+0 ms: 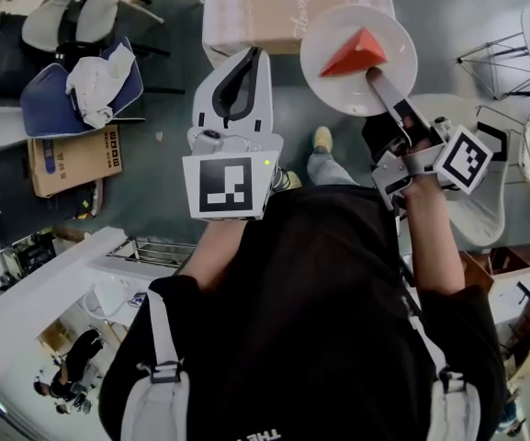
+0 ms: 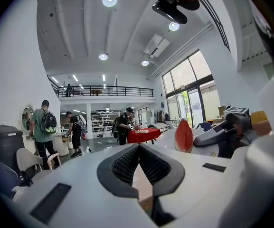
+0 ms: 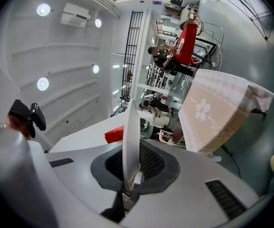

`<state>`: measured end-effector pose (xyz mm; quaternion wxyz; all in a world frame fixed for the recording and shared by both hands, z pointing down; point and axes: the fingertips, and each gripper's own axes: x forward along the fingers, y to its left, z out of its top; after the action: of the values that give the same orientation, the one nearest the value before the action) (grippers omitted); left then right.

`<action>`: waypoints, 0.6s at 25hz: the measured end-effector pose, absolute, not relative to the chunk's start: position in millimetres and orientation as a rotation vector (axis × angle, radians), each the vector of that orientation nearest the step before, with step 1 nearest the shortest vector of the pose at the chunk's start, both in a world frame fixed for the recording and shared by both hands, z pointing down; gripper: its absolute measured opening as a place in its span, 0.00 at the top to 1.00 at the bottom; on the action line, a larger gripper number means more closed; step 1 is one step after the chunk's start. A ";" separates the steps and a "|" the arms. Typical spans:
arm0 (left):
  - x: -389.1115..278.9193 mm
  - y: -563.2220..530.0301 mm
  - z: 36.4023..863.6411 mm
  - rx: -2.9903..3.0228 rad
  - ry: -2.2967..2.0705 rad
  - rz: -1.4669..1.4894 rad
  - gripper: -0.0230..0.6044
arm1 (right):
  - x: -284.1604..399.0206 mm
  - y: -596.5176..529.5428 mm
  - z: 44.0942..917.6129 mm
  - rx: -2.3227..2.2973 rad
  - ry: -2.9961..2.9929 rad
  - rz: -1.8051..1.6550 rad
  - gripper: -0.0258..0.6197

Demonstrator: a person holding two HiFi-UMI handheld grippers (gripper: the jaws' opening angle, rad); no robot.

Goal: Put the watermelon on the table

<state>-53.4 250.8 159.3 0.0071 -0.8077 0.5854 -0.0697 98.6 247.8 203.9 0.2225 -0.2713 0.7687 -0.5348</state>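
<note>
A red watermelon wedge (image 1: 355, 53) lies on a white plate (image 1: 333, 95), held in the air at the near corner of a table (image 1: 265, 12) draped in a pale checked cloth with a flower print. The right gripper (image 1: 375, 79) clamps the plate's near rim, its jaws closed tight on the edge, which stands as a thin white blade between the pads in the right gripper view. Beside it, the left gripper (image 1: 249, 55) points toward the same table with its jaws pressed together and nothing between them. From its view the wedge shows off to the right. Dark bins (image 1: 7, 186), a cardboard box (image 1: 73, 159) and chairs (image 1: 72, 16) stand on the grey floor (image 1: 159, 200) to the left.
</note>
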 end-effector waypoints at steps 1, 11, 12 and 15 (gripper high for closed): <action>-51.3 244.5 159.1 -2.526 1.827 -0.220 0.95 | 100.0 241.5 203.3 -0.745 2.121 -1.477 0.93; -34.0 185.6 155.8 -2.512 1.825 -0.237 0.95 | 113.8 183.1 200.1 -0.725 2.125 -1.479 0.93; -31.6 180.6 155.9 -2.509 1.826 -0.240 0.95 | 115.7 178.3 200.3 -0.719 2.126 -1.479 0.93; -26.3 164.8 156.4 -2.502 1.838 -0.244 0.95 | 120.1 162.0 201.7 -0.709 2.130 -1.482 0.93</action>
<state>-26.3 164.8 156.4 0.0140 -0.8034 0.5901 -0.0784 120.1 162.0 201.7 0.2239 -0.2568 0.7717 -0.5371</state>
